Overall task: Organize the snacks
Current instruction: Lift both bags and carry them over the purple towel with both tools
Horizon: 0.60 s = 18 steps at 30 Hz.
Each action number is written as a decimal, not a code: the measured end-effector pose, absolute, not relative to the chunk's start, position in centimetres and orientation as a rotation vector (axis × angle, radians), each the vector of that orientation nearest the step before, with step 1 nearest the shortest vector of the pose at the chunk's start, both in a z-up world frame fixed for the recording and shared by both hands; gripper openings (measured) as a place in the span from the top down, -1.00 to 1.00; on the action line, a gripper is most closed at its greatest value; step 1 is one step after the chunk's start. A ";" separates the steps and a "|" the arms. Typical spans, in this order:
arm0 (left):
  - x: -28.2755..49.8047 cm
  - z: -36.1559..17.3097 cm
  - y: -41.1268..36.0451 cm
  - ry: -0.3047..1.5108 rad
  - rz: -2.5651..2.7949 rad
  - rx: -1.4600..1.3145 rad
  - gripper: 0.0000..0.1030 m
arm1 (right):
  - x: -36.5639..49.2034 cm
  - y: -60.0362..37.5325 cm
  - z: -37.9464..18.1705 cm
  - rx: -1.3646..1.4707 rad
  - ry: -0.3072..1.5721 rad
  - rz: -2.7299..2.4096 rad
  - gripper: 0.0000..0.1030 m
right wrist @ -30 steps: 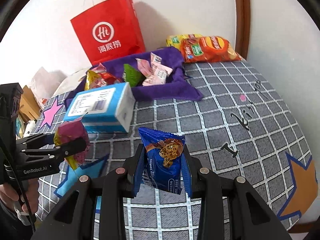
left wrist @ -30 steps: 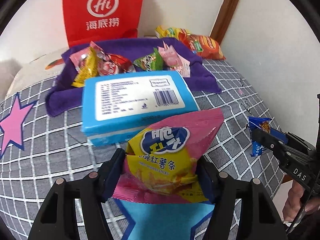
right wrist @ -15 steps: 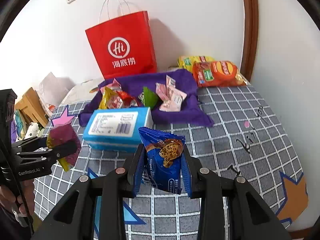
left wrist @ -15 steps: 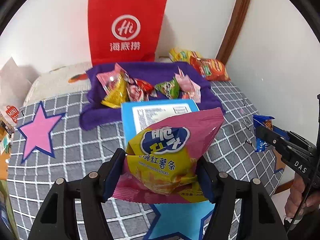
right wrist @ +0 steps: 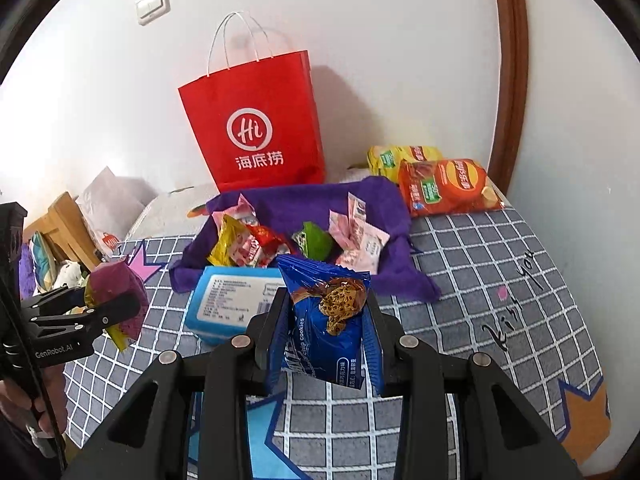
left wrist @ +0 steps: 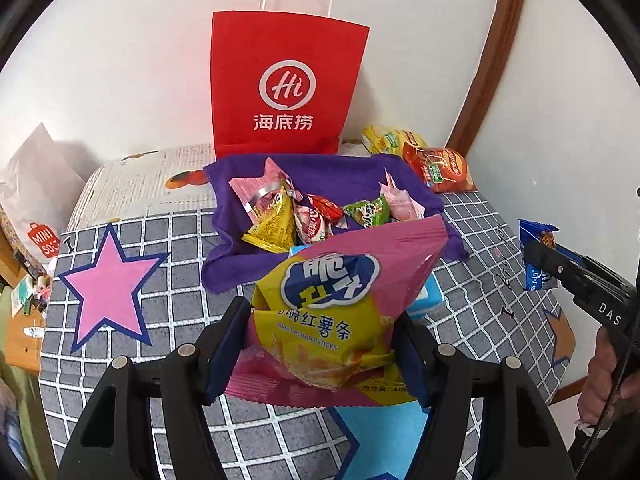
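We have two snacks in the air at once. Our left tongs (left wrist: pixel 322 354) pinch the sweet potato stick bag (left wrist: pixel 332 316) by its lower half, so the puffy top stands free above the pads. Our right tongs (right wrist: pixel 326 338) are clamped on the blue cookie packet (right wrist: pixel 326 320) by its two side edges, which keeps the flat packet upright and steady. Both are held clear above the checked bedspread (right wrist: pixel 480 264), and we judge this is a carry toward a drop-off point.

Just past both packets, farther from us, lies the blue box (right wrist: pixel 228 300) on the bedspread, label up. Beyond it the purple cloth (right wrist: pixel 304 204) is bunched up at its edges like a shallow nest, and inside it sit small wrapped snacks: a yellow pouch (left wrist: pixel 276 220), a red pack (left wrist: pixel 320 216), a green pack (right wrist: pixel 314 240) and pink sachets (right wrist: pixel 360 236). That gathering looks like the collection spot, so we expect our two packets belong there or in the red paper bag (right wrist: pixel 256 128), which stands upright against the far wall right behind the cloth.

To the far right, by the wooden door frame, an orange chip bag (right wrist: pixel 448 188) and a yellow chip bag (right wrist: pixel 396 158) lie apart from the cloth, not yet sorted.
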State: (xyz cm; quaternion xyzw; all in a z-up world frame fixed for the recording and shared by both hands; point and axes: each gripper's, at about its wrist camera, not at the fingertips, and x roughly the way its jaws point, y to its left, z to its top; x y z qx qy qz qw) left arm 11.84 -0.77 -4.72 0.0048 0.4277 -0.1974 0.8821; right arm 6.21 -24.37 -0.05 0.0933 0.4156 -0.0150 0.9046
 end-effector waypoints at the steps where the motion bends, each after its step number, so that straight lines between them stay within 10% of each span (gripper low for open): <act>1: 11.9 -4.7 -0.8 0.889 -0.412 0.010 -0.28 | 6.5 -24.3 0.0 0.189 0.859 -0.029 0.34; 18: 16.5 -5.0 -0.3 0.893 -0.408 -0.001 -0.28 | 10.6 -23.9 -0.8 0.181 0.871 -0.020 0.34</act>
